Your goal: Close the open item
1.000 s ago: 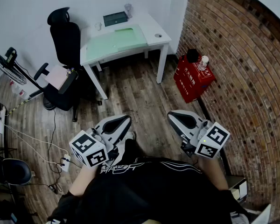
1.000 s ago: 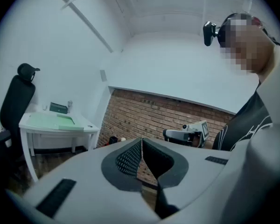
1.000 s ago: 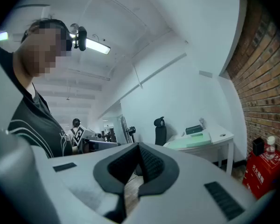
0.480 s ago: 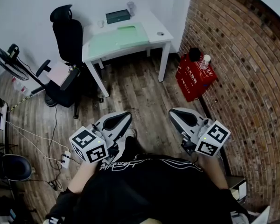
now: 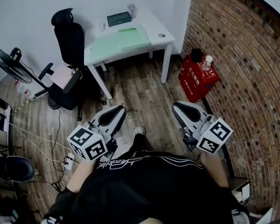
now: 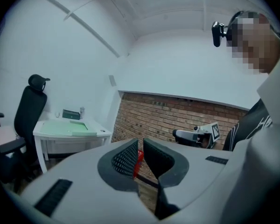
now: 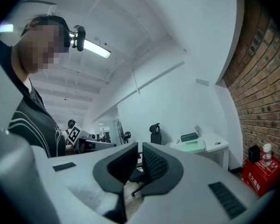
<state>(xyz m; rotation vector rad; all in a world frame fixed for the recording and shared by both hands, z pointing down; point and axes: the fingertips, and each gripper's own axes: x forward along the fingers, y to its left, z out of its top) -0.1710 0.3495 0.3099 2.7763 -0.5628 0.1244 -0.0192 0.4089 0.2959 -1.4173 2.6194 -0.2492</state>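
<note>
A white desk (image 5: 157, 28) stands against the far wall, well away from both grippers. On it lie a pale green mat (image 5: 116, 40) and a small dark box (image 5: 118, 18); at this distance I cannot tell whether the box is open. My left gripper (image 5: 114, 114) and right gripper (image 5: 179, 109) are held level in front of the person's body, above the wooden floor. In the left gripper view the left gripper (image 6: 140, 154) is shut and empty. The right gripper (image 7: 140, 158) is likewise shut on nothing, with the desk (image 7: 210, 146) ahead to its right.
A black office chair (image 5: 67, 43) stands left of the desk, and a fan (image 5: 8, 62) is further left. A red box (image 5: 196, 77) with a bottle on it sits by the brick wall (image 5: 242, 69). Cables and a power strip (image 5: 67, 161) lie on the floor.
The person has stepped a little and one shoe now shows between the grippers. Both grippers shifted slightly with the body, the left one further left. The jaws stay shut.
</note>
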